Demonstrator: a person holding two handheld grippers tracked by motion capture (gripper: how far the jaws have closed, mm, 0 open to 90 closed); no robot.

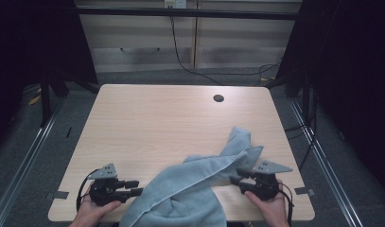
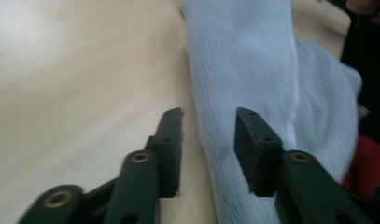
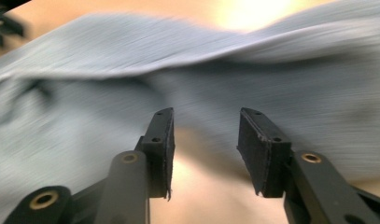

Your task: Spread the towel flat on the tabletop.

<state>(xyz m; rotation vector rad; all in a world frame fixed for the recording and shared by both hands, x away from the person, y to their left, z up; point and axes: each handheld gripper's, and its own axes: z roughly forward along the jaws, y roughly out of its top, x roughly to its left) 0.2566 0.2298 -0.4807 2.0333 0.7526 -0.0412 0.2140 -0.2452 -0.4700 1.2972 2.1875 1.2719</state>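
Observation:
A light blue-grey towel lies crumpled on the near half of the wooden table, one strip running up toward the right and its lower part hanging over the front edge. My left gripper rests at the towel's left side, pointing right. In the left gripper view its jaws stand open, with the towel lying beyond and beneath them, untouched by the pads. My right gripper sits at the towel's right side, pointing left. Its jaws are open, and the blurred towel lies just ahead.
A round cable hole sits near the table's far edge. Pale cabinets and black cables stand behind the table. Dark curtains flank both sides. Something red shows past the towel in the left gripper view.

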